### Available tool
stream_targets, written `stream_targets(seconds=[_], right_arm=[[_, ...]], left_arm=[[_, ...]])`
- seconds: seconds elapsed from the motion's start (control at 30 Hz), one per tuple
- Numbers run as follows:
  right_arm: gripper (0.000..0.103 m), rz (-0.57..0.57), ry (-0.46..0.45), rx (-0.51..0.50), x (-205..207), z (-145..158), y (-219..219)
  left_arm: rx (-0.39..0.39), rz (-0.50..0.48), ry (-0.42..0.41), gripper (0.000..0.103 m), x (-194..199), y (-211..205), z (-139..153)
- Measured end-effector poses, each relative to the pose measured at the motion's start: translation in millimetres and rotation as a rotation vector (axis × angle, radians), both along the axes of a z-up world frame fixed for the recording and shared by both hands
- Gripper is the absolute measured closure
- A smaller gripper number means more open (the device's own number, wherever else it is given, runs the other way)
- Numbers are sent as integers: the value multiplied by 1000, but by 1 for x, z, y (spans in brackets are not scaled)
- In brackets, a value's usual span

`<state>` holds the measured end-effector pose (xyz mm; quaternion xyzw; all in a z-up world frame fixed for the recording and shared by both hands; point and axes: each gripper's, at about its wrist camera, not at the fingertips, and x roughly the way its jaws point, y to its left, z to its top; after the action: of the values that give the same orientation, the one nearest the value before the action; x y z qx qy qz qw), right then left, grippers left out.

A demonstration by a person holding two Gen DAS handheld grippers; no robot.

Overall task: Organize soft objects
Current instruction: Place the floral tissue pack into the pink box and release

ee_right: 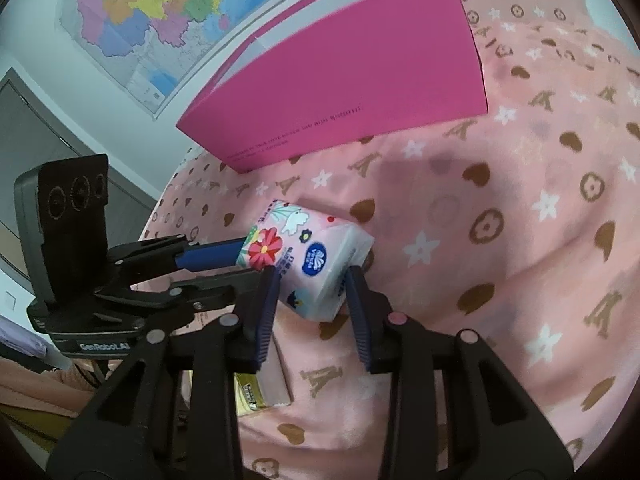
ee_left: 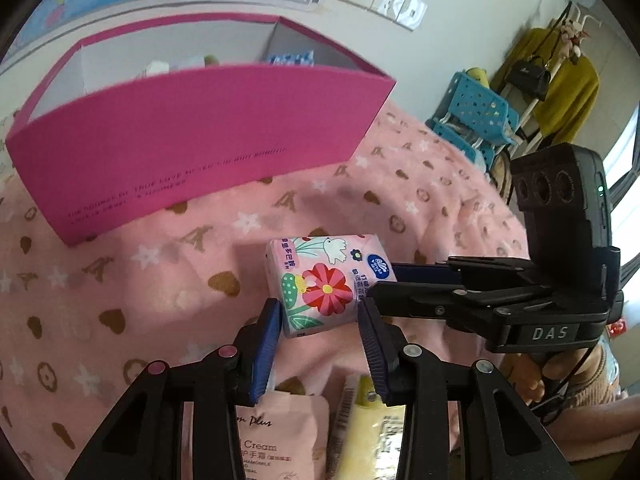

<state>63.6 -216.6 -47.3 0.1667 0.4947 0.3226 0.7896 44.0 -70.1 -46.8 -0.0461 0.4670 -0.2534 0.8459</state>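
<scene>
A pink blanket (ee_left: 120, 280) printed with hearts and stars covers the whole surface, and on it an open magenta box (ee_left: 192, 152) stands beyond everything else, with some items already inside. The tissue pack (ee_left: 324, 280) lies flat on the blanket, nearer than the box and apart from it, its long axis running roughly from the left gripper (ee_left: 320, 314) toward the box. That gripper straddles the pack's near end, pads apparently pressed on both sides. The right gripper (ee_right: 312, 278) comes in crosswise and seems clamped on the same pack, so neither hand is nearer. The move looks like a lift forward over the box wall. A sachet (ee_left: 288, 440) below reads "Cream". The right gripper reads "DAS", the left "GenRobot.AI". The box's print is illegible.
</scene>
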Motion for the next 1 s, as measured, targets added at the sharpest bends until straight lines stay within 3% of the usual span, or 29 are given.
stream_targets(seconds=[0.2, 0.67, 1.0], right_arm=[[65, 10, -78, -18, 7, 28, -2], [65, 18, -249, -44, 47, 90, -2], [65, 9, -280, -43, 94, 109, -2]], left_arm=[[-38, -6, -51, 64, 7, 2, 27], [-29, 12, -210, 64, 35, 0, 89], [-52, 44, -200, 64, 79, 8, 100]])
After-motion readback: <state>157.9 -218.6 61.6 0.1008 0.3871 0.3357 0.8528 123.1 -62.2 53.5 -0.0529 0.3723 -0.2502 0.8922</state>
